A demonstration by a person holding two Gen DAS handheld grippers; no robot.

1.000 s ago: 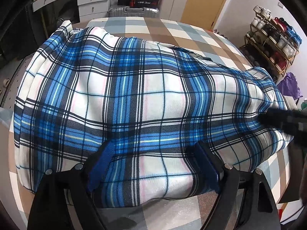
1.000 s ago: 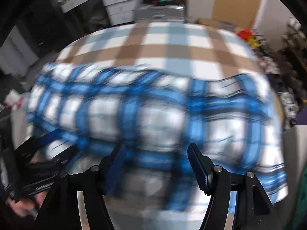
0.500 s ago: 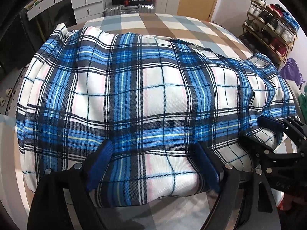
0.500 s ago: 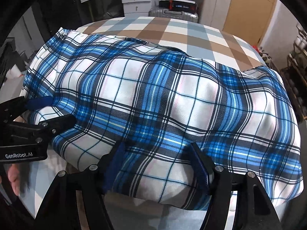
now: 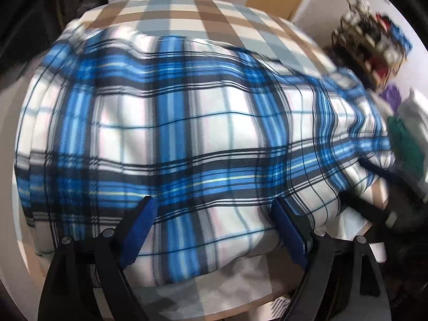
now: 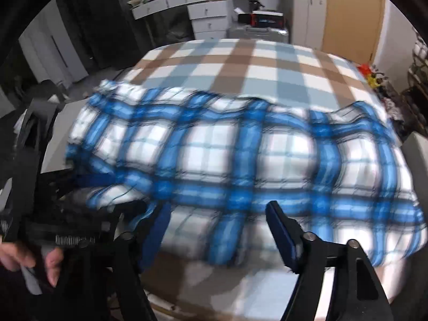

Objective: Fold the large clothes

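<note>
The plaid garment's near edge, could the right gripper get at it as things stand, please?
Probably yes: the right gripper sits at the plaid garment, jaws opening with the near edge between the fingers, and nothing lies across it. The left gripper works farther along.

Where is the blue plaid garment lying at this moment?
In both wrist views the blue plaid garment lies spread across the near part of the brown and grey checked tablecloth, just beyond the jaws of both grippers.
</note>
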